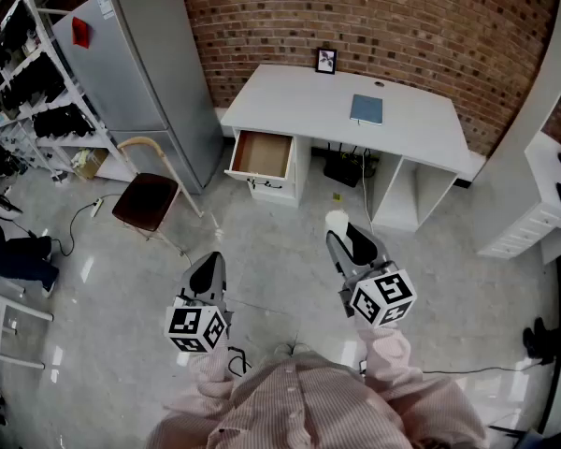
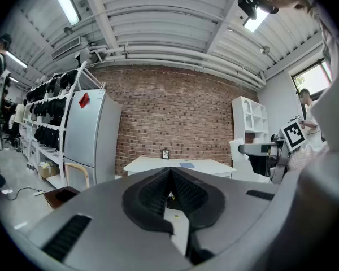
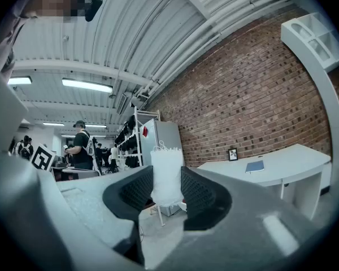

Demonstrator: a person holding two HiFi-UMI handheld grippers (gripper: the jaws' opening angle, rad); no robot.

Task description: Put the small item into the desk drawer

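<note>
A brick wall [image 1: 402, 17] backs a workshop with a glossy grey floor [image 1: 280, 251]. A tall grey fridge [image 1: 150, 73] stands against the wall at left, and a white desk [image 1: 299, 101] sits just beside it. A chair [image 1: 146, 199] with a dark seat stands in front of the fridge, near the desk's left end. The desk's top left drawer [image 1: 262, 154] is pulled open, showing a bare wooden bottom. In the foreground, well short of the desk, a person in a pink striped shirt [image 1: 290, 410] holds two grippers out over the floor. The left gripper [image 1: 208, 267] has its jaws pressed together with nothing between them. The right gripper [image 1: 344, 234] pinches a small white item [image 3: 166, 168], which stands upright between the pads, well apart from the drawer. A blue notebook [image 1: 366, 108] lies on the desktop, and a small framed picture [image 1: 325, 60] stands at the desk's back edge by the wall.
</note>
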